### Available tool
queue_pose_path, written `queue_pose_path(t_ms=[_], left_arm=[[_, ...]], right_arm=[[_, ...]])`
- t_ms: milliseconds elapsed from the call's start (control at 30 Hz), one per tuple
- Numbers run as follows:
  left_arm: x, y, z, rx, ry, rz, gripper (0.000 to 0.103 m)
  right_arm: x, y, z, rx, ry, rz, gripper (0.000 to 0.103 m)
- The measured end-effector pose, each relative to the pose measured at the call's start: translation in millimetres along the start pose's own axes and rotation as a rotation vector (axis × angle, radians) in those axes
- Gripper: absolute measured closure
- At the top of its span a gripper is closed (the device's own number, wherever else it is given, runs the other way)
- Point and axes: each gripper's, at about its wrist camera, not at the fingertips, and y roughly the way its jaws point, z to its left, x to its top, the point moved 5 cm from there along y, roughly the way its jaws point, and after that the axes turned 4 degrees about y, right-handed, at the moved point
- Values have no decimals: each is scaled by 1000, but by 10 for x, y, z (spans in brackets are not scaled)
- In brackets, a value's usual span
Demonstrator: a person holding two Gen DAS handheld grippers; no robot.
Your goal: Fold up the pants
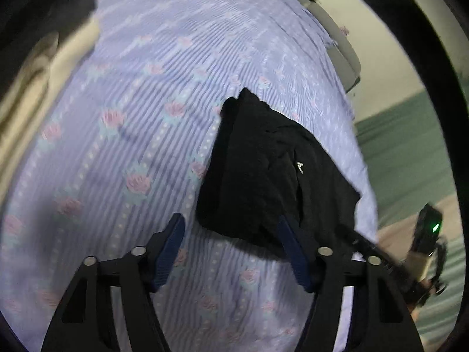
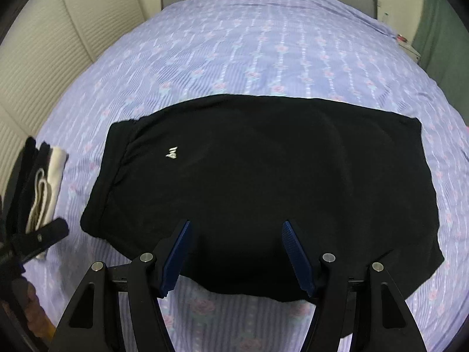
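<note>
Black pants [image 2: 258,176] flat on bedsheet [image 2: 263,44], just beyond wide, empty right claw [image 2: 236,249].

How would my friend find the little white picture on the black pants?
Start at the big bed with the purple flowered sheet. The black pants lie flat across its near part. The little white logo sits near their left end, by the waistband, and is the only pale mark on the dark cloth.
</note>
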Motion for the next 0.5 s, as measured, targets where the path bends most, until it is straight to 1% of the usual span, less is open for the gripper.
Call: queue_pose_path(t_ms=[133,267,367,500], left_arm=[[-106,167,124,-111,-116,19,43],[-224,338,258,-184,-218,43,43],[-213,402,378,-253,-290,35,43],[-113,509,459,-268,-304,30,43]], right_arm=[[22,79,152,-5,-18,12,38],[54,136,277,2,-27,23,38],[68,200,347,-5,-50,26,38],[58,314,382,-11,-55,45,38]])
